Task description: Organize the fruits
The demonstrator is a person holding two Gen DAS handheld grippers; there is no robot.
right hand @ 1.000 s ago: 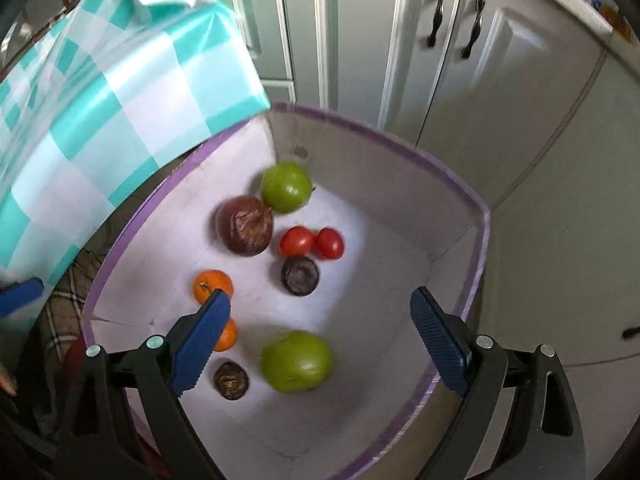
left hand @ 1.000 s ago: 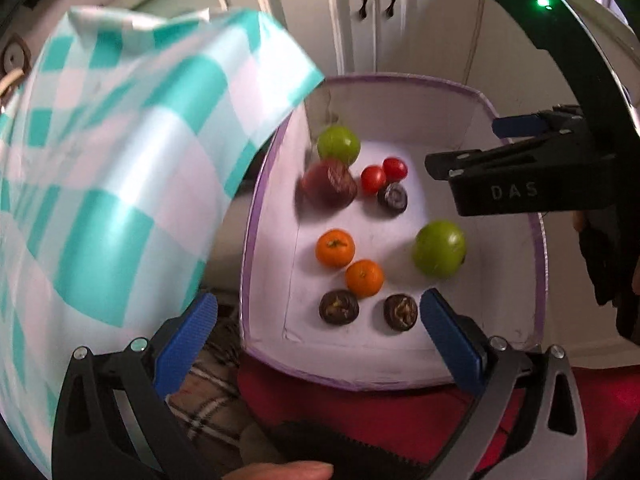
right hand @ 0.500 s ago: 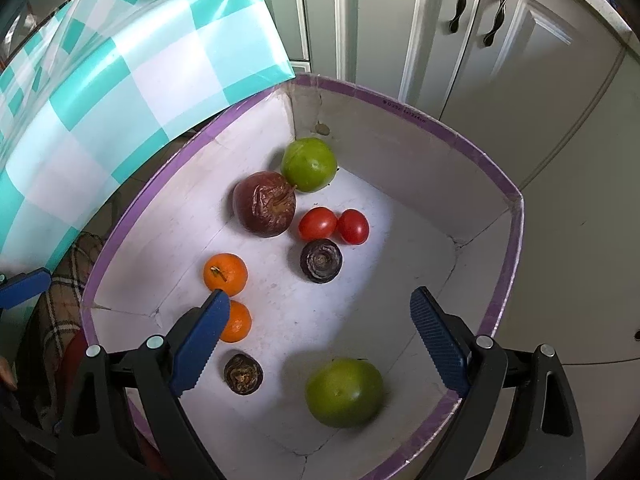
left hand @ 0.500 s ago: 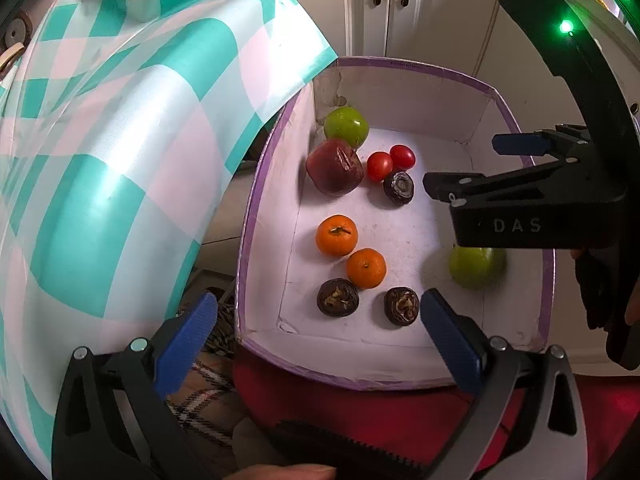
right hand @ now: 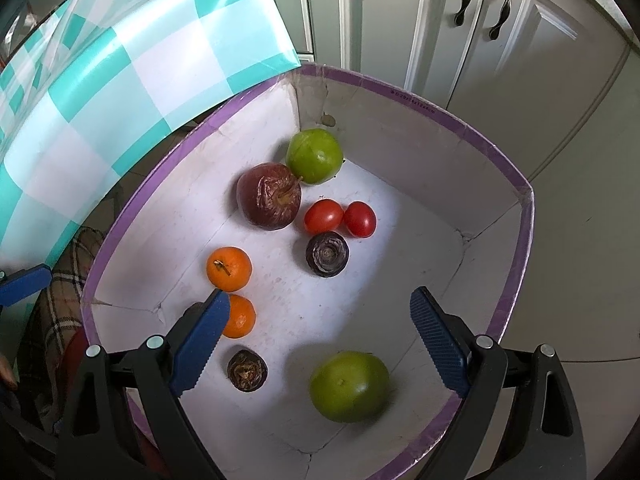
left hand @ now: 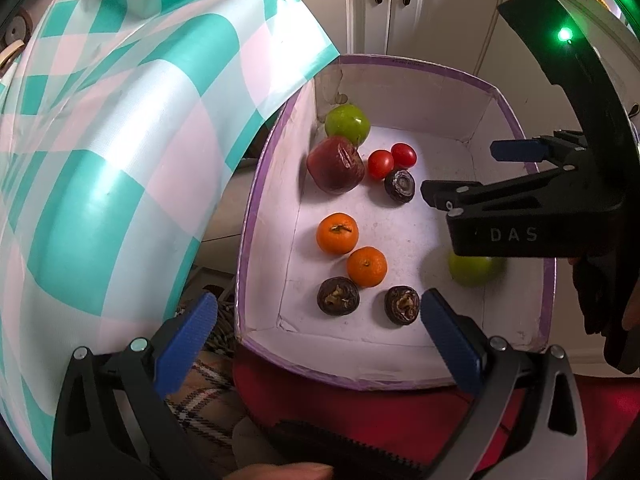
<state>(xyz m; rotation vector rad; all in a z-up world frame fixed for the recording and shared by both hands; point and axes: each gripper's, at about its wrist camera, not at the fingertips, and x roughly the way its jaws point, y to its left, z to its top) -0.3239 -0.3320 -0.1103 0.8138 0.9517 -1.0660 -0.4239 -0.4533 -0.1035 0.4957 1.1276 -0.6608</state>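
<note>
White box [right hand: 404, 128] under empty, wide-spread right gripper [right hand: 318, 330]

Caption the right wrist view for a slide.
Open right gripper hovers above a green fruit in a purple-rimmed box of mixed fruit.

A purple-rimmed white box [right hand: 516, 280] carries green, orange, red and dark fruits.

A glossy teal-and-white checked tablecloth [left hand: 120, 152] hangs down at the left. Behind stand pale panelled cabinet doors [right hand: 532, 52] with dark curved metal handles [right hand: 464, 0]. Low at the left lies a tan plaid fabric [left hand: 208, 392], and just beside it a red cloth [left hand: 360, 408].
</note>
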